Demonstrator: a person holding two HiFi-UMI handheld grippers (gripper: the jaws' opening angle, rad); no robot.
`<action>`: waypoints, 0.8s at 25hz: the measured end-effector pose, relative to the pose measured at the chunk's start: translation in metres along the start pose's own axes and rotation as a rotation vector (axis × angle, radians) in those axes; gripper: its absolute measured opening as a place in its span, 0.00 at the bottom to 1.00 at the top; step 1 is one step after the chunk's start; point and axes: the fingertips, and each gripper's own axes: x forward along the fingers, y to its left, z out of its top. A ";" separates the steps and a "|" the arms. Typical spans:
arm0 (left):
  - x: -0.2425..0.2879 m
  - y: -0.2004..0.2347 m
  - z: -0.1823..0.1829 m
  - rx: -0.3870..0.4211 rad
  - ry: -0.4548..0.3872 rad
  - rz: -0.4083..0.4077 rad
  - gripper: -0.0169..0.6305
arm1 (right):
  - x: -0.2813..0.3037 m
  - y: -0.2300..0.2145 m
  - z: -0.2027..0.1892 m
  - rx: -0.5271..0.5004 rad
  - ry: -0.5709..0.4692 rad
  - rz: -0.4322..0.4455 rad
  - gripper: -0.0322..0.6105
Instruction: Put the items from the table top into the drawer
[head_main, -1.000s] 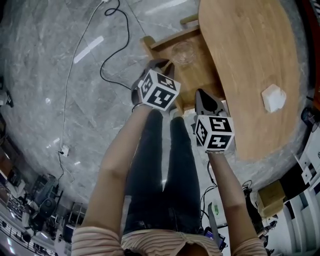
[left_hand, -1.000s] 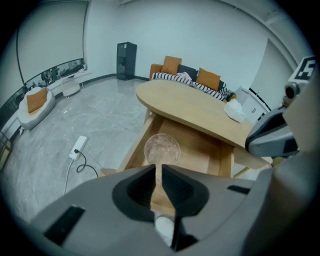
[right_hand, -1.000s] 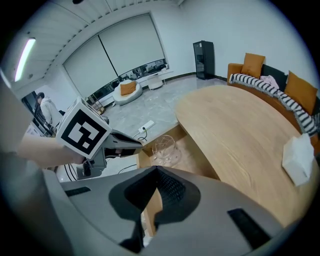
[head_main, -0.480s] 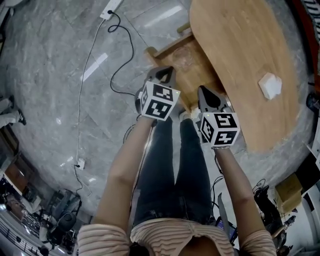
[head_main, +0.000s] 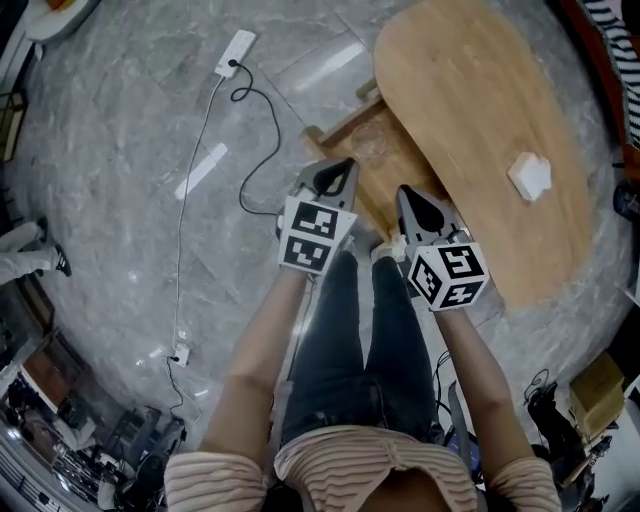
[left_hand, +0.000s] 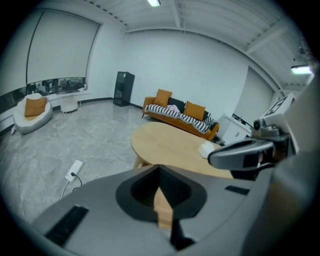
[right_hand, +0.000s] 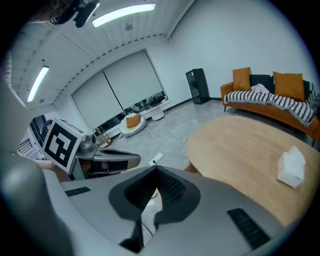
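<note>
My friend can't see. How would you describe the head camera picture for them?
A standing person, seen from above, holds the left gripper and right gripper, jaws shut, pointing toward an open drawer of an oval wooden table. A small white item lies on the table; a power strip sits on the marble floor.

Two grippers: one left gripper (head_main: 335, 172), one right gripper (head_main: 414, 203). One tabletop (head_main: 470, 110). One white packet (head_main: 529, 177). One open drawer (head_main: 340, 122) holding one clear glass (head_main: 370, 150) (faint). One power strip (head_main: 236, 53). One sofa (left_hand: 181, 119).
</note>
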 end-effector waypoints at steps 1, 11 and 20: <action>-0.006 -0.003 0.006 0.001 -0.015 -0.008 0.05 | -0.004 0.003 0.005 0.003 -0.013 0.004 0.06; -0.058 -0.022 0.059 0.000 -0.144 -0.052 0.05 | -0.043 0.026 0.057 0.025 -0.122 0.037 0.06; -0.104 -0.044 0.097 -0.001 -0.233 -0.083 0.05 | -0.083 0.047 0.089 0.029 -0.200 0.050 0.06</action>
